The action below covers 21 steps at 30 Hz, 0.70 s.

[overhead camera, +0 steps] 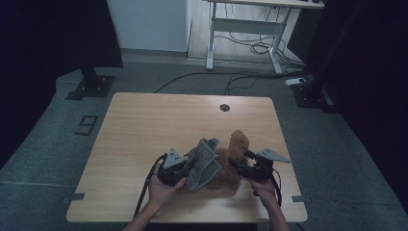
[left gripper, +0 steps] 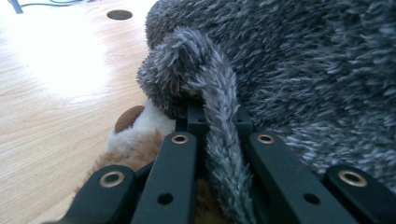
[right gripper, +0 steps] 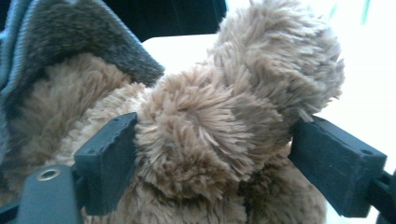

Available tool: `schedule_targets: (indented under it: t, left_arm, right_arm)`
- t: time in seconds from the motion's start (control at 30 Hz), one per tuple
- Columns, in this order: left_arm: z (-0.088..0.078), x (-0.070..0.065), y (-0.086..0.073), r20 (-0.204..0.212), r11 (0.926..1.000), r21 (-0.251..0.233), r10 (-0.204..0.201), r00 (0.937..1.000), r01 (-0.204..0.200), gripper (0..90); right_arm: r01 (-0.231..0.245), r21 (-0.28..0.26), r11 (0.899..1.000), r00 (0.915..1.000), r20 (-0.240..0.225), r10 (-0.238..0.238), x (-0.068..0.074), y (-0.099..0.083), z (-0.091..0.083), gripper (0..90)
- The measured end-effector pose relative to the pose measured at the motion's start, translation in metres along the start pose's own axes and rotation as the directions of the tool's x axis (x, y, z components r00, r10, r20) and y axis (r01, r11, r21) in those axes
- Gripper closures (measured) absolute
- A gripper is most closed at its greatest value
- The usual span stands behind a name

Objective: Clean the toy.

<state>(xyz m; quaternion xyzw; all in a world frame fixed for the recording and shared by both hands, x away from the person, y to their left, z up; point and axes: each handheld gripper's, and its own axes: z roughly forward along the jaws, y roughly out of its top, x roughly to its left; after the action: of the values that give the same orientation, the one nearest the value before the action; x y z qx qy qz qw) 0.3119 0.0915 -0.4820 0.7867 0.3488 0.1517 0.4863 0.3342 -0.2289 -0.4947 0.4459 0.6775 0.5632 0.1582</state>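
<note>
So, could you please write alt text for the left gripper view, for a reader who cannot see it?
Close-up: the left gripper is shut on a strip of fluffy grey cloth, which bulks across the upper right. Under the jaws lies a brown and white plush toy, and the pale wooden table with a round hole stretches to the left.

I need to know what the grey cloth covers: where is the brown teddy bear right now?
In the high view the brown teddy bear lies near the table's front edge, half under the grey fleece garment, between both hand-held grippers.
</note>
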Motion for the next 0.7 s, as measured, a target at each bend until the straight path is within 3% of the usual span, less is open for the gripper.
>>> schedule_targets:
  t: [0.27, 0.37, 0.43, 0.53, 0.7]
  left_arm:
    - [-0.002, -0.003, -0.005, 0.007, 0.9999, -0.015, -0.003, 1.0, 0.003, 84.6]
    - [-0.003, -0.003, -0.006, 0.008, 0.9998, -0.017, -0.004, 1.0, 0.004, 84.6]
    - [-0.003, -0.003, -0.007, 0.01, 0.9997, -0.021, -0.01, 0.9999, 0.01, 84.6]
    - [-0.004, -0.002, -0.008, 0.016, 0.9992, -0.033, -0.022, 0.9996, 0.022, 84.5]
    - [-0.008, 0.004, -0.004, 0.059, 0.9976, -0.027, -0.063, 0.9963, 0.064, 83.8]
  right_arm:
    - [-0.04, 0.025, 0.999, 0.9981, -0.046, 0.041, -0.002, -0.001, 0.005, 15.4]
    - [-0.036, 0.04, 0.999, 0.9955, -0.086, 0.04, -0.003, -0.002, 0.006, 25.7]
    - [-0.015, 0.032, 0.999, 0.9936, -0.111, 0.018, -0.003, -0.003, 0.004, 40.9]
    - [0.045, 0.019, 0.999, 0.9943, -0.098, -0.043, 0.003, -0.002, 0.002, 56.5]
    - [0.139, 0.008, 0.99, 0.9891, -0.05, -0.138, 0.011, -0.005, -0.003, 67.1]
